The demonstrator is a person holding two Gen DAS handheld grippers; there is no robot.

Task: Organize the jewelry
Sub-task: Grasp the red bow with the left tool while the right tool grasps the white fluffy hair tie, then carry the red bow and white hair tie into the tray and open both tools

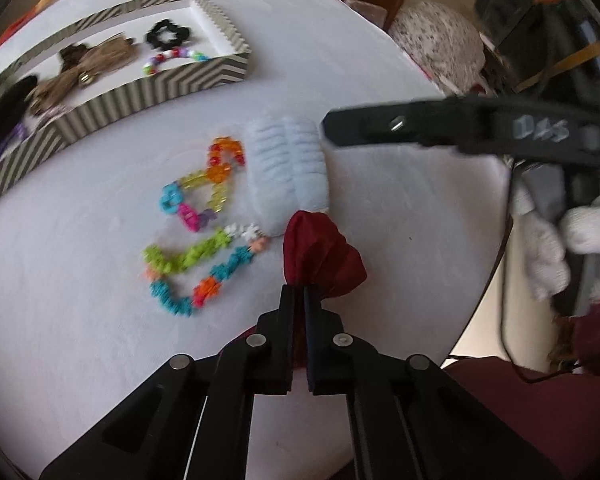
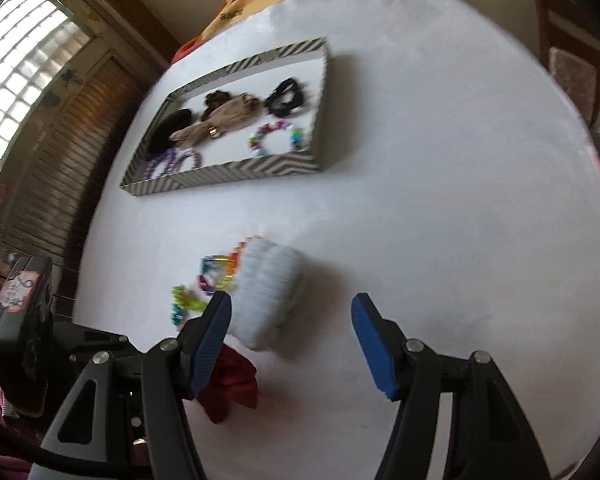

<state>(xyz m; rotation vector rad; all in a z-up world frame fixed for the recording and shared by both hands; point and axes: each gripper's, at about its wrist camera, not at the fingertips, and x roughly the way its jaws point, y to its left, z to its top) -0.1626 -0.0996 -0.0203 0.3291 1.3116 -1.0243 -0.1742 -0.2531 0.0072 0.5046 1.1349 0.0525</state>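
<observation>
**Scrunchie pinched, tray waiting**

Left wrist view: left gripper [image 1: 299, 294] pinching maroon scrunchie [image 1: 320, 258] beside pale blue scrunchie [image 1: 288, 168] and bead bracelets [image 1: 198, 204] on white table [image 1: 400, 220]. Probably mid-pickup; next, lift and carry to striped tray [image 1: 148, 92].

Right wrist view: right gripper [image 2: 290, 320] spread wide, holding nothing, hovering near blue scrunchie. Only here: tray's whole interior.

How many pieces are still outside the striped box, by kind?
Beaded bracelets: 2, one orange-yellow and one green-teal.
Scrunchies: 2, one light blue and one dark red, pinched in the left gripper.
Total: 4.
</observation>
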